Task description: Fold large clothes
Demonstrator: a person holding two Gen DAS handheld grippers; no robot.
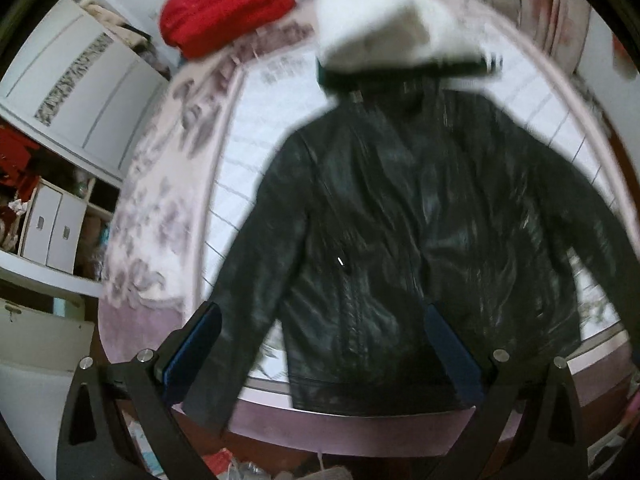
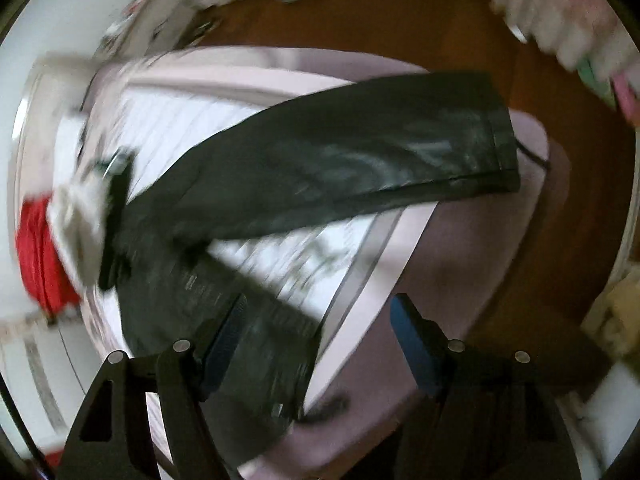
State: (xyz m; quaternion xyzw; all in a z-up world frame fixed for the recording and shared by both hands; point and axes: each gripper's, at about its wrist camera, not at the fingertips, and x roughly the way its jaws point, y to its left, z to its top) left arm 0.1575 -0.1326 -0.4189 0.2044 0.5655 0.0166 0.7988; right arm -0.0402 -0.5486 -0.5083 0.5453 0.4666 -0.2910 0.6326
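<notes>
Left wrist view: the left tool tilts steeply down, jaws wide and empty, over a black leather jacket spread flat on the bed.

Right wrist view: the right tool points steeply down, jaws apart, gripping nothing, above the jacket's sleeve.

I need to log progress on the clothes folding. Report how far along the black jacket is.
Done: the black jacket lies spread flat on the bed, sleeves out; a red garment already sits by its collar.
In hand: nothing. The left gripper and right gripper are both open above the jacket.
Left: every fold; the sleeve is still stretched out.
</notes>
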